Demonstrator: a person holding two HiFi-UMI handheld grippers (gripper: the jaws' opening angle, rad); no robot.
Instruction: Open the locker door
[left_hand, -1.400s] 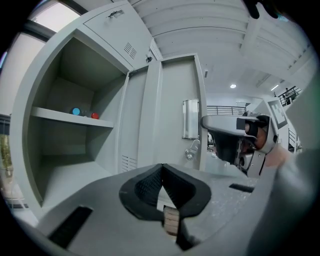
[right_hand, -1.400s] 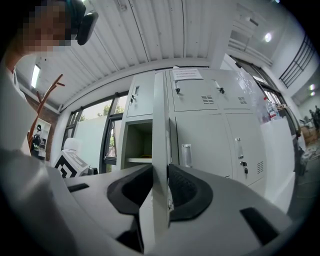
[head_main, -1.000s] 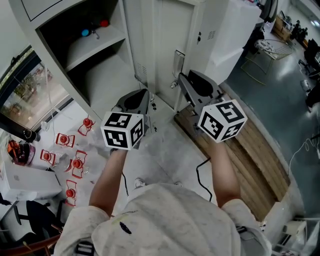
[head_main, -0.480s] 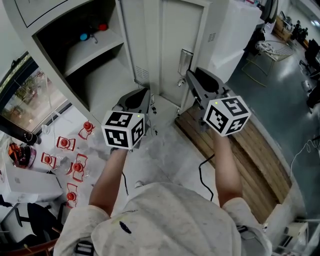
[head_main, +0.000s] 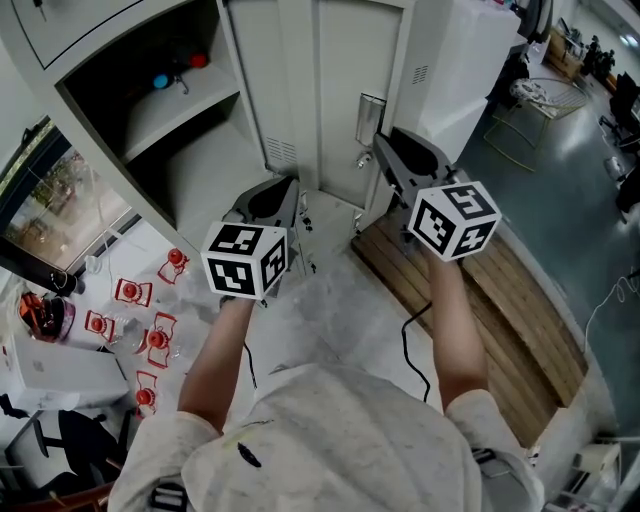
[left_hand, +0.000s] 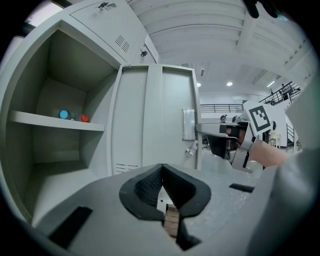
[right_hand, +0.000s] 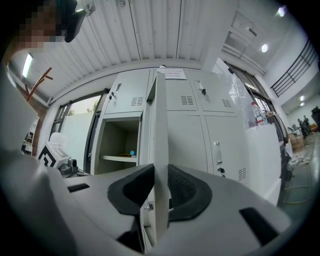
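Note:
The grey locker door (head_main: 345, 95) stands swung out from the open compartment (head_main: 175, 120). My right gripper (head_main: 388, 158) is shut on the door's free edge, just below the handle (head_main: 370, 115). In the right gripper view the door (right_hand: 160, 130) runs edge-on between the pads of my right gripper (right_hand: 161, 176). My left gripper (head_main: 288, 192) hangs low in front of the locker, shut and holding nothing. In the left gripper view the left gripper (left_hand: 161, 170) points at the door (left_hand: 170, 115), and the right gripper (left_hand: 212, 132) shows at the door's edge.
A blue thing (head_main: 160, 80) and a red thing (head_main: 198, 60) lie on the compartment's shelf. Several red-and-white items (head_main: 150, 335) are scattered on the floor at left. A wooden pallet (head_main: 490, 290) and a white cabinet (head_main: 455, 60) stand at right. A black cable (head_main: 410, 345) trails on the floor.
The right gripper has moved a little to the right and farther away with the door's edge in it, and the door has swung wider. The left gripper has stayed put.

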